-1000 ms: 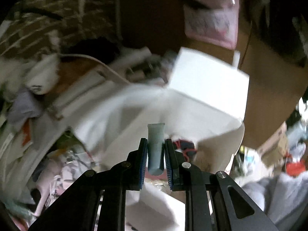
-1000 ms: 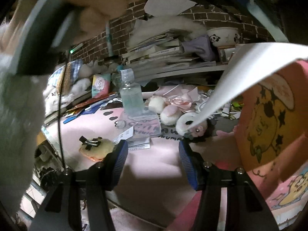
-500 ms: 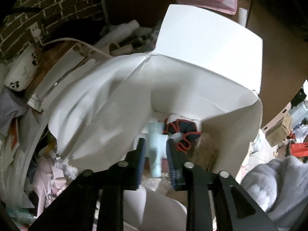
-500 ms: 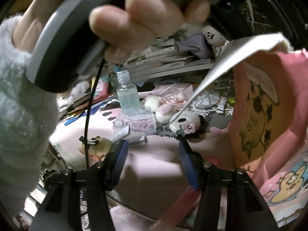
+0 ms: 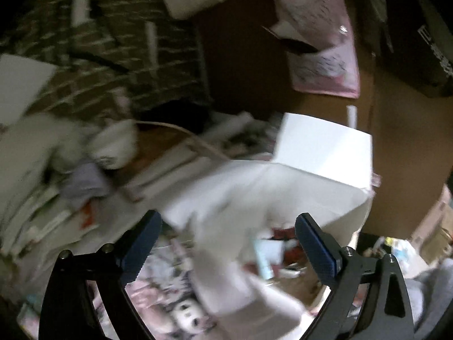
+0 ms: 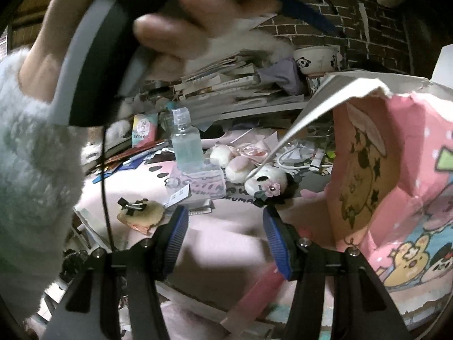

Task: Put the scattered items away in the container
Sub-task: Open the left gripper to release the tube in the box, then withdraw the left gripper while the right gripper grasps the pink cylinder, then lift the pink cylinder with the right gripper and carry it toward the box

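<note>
White box (image 5: 297,198) across centre of left wrist view, flaps up, blurred; pink and cartoon-printed outside at right of right wrist view. Pink mat (image 6: 220,235) below centre there, strewn. Fluffy sleeve (image 6: 31,187) at left edge, hand (image 6: 181,28) on top. Left gripper (image 5: 228,243) low in frame, jaws opening, wide apart, gripping nothing. Right gripper (image 6: 223,240) low centre, jaws part-way apart, empty. Clear bottle (image 6: 187,144) upright, centre. Teal tube (image 5: 263,260) lying inside box, clear of both pads.
</note>
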Demonstrator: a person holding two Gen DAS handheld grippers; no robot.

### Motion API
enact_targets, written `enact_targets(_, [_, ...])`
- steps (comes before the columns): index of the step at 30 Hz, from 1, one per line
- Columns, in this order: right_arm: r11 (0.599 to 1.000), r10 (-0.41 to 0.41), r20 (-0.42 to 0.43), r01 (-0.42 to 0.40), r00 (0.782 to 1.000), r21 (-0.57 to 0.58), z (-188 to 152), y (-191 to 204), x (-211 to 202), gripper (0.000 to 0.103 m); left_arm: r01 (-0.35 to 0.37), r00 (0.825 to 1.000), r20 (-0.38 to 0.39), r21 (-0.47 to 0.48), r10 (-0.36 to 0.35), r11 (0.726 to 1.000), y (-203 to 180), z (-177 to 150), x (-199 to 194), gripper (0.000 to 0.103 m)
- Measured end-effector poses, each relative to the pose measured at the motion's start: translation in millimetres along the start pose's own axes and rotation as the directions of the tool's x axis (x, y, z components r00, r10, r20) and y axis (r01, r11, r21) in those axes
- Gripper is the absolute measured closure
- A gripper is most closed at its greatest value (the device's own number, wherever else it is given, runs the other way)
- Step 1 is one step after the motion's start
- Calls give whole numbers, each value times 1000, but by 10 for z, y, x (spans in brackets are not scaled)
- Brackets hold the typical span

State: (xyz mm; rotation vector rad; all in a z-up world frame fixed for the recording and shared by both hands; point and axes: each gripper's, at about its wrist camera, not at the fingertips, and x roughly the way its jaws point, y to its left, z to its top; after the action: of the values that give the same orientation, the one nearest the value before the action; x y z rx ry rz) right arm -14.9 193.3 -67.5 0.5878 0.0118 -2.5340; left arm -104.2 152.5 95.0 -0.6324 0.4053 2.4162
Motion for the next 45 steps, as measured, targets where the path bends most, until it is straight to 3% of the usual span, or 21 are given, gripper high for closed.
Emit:
enact_targets(4, [999,-42,38,43,998,-10,-9,48,-125,51,-177,983,38,-68,179,982,201,-261,-244,8])
enact_targets(7, [997,-72,64,73,995,-13,-18,30,-212,51,-253,962,77,-125,263,960,331,-494,-480,8])
enact_targets(10, [994,-111,70,111,991,-5,-2,24,-243,51,-285,946,104,-177,306,942,427,-749,-690,7])
enact_targets(18, [963,-268,5,268,963,-8,-209,31,-314,51,-288,942,90,-273,323,918,468,-1425,-802,7])
enact_targets(22, [961,-275,-47,277,960,27,-302,-44,-282,51,-259,952,70,-331,297,907,481,-1691,-789,7])
enact_targets(28, [959,-271,-52,274,961,72,-357,-127,-245,51,-266,951,55,-358,305,895,470,-1854,-796,7])
enact_targets(40, [968,-249,-17,249,968,42,-313,-140,-88,89,-274,951,35,-360,307,892,470,-1888,-744,7])
enact_targets(45, [971,-241,4,241,971,-9,-315,-101,-50,89,-271,953,30,-369,303,889,476,-1932,-744,7])
